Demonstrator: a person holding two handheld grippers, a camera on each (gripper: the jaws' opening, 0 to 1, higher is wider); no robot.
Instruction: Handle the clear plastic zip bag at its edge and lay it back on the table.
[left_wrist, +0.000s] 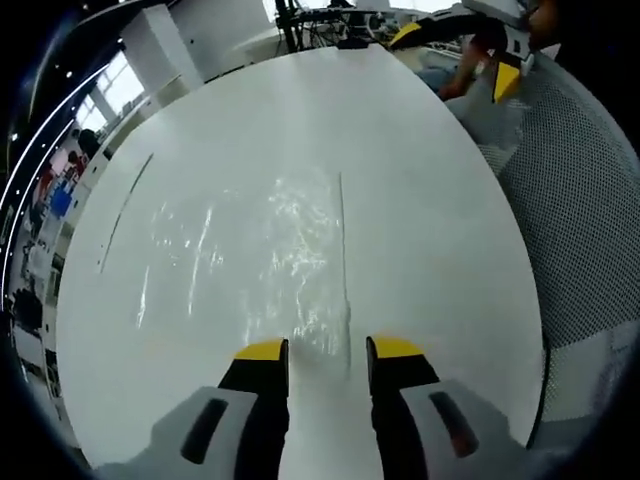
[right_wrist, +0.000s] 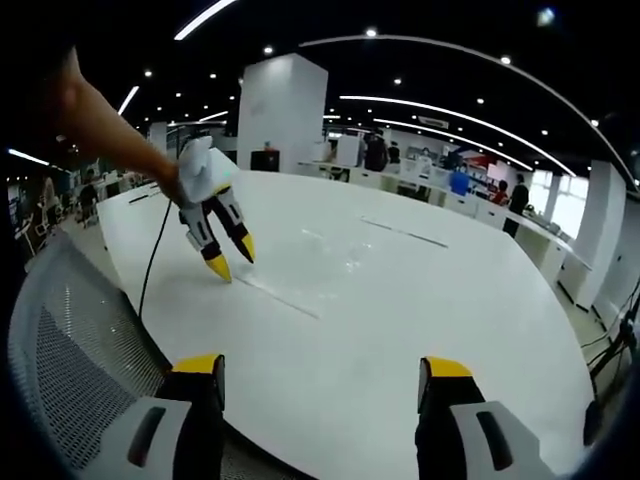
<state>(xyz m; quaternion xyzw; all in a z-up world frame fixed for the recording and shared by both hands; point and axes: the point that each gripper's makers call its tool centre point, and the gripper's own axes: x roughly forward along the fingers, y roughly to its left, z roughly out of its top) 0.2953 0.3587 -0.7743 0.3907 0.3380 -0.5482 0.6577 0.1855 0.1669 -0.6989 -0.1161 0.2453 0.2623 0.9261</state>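
The clear plastic zip bag (left_wrist: 290, 250) lies flat on the white table (left_wrist: 420, 180), its zip strip running away from me. My left gripper (left_wrist: 328, 350) is open and low over the bag's near edge, which sits in the gap between its yellow-tipped jaws. In the right gripper view a hand holds that left gripper (right_wrist: 232, 259) with its tips down at the edge of the bag (right_wrist: 330, 262). My right gripper (right_wrist: 328, 366) is wide open above the table's near rim, holding nothing. It also appears far off as the right gripper (left_wrist: 456, 56).
A grey mesh chair (left_wrist: 580, 200) stands against the table's edge, seen again as the chair (right_wrist: 70, 340). A black cable (right_wrist: 150, 265) hangs from the left gripper. A thin dark slot (left_wrist: 125, 210) runs along the table. Office desks and people (right_wrist: 450, 180) stand beyond the table.
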